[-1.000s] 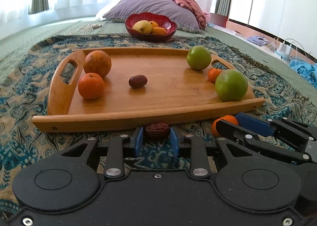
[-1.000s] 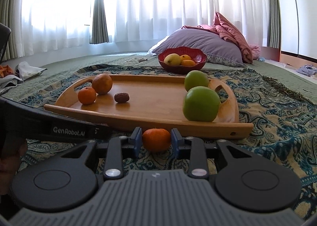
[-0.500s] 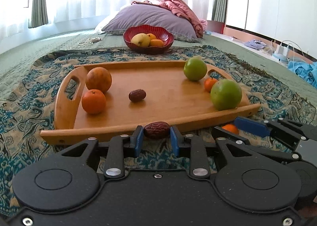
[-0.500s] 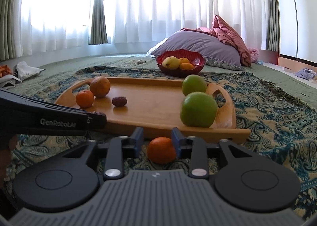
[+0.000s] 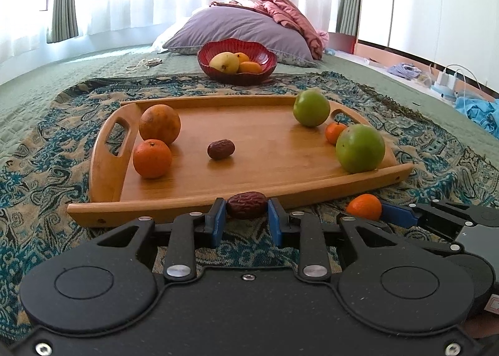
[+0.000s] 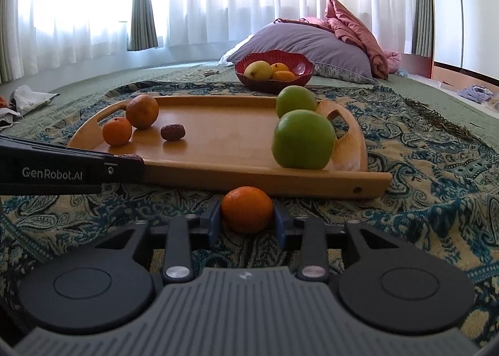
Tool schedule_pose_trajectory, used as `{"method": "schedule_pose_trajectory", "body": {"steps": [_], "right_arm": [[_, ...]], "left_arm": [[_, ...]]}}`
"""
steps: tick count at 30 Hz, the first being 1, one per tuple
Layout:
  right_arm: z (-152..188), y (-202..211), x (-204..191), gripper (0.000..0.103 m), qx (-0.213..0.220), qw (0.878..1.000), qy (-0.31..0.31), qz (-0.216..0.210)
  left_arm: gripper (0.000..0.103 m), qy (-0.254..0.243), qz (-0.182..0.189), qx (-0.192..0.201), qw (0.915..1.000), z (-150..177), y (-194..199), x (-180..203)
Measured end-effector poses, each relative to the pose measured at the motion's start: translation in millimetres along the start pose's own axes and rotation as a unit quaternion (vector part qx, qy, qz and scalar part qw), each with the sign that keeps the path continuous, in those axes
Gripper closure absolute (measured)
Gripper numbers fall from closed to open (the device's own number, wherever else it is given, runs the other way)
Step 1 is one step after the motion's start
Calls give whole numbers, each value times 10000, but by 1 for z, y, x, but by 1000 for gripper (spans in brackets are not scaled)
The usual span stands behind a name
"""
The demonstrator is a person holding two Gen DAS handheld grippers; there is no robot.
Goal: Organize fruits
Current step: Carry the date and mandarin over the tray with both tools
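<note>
Blue pads of the left gripper (image 5: 246, 210) pinch a brown date (image 5: 246, 204); the right gripper (image 6: 247, 219) clamps a small orange (image 6: 247, 213), both just before the wooden tray (image 5: 193, 200).

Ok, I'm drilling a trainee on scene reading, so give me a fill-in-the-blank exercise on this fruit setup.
1. The left gripper is shut on a ____.
2. The right gripper holds a small ____ fruit.
3. The green apples sit on the wooden ____.
4. The bowl behind the tray is ____.

Missing: date; orange; tray; red
</note>
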State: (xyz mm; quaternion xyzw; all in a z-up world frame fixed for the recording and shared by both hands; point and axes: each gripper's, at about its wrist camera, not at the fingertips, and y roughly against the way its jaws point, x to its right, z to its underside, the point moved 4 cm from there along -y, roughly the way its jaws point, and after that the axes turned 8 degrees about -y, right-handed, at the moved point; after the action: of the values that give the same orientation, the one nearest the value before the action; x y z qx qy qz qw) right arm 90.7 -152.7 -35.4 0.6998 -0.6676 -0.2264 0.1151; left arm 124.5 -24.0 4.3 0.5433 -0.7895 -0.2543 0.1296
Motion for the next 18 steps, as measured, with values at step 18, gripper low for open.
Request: {"method": "schedule_pose_trajectory", "body": {"steps": [18], "right_arm": [[-68, -27, -18, 64, 283, 9992, 105, -265]], "left_arm": [[75, 314, -138, -31, 9994, -60, -46, -34]]}}
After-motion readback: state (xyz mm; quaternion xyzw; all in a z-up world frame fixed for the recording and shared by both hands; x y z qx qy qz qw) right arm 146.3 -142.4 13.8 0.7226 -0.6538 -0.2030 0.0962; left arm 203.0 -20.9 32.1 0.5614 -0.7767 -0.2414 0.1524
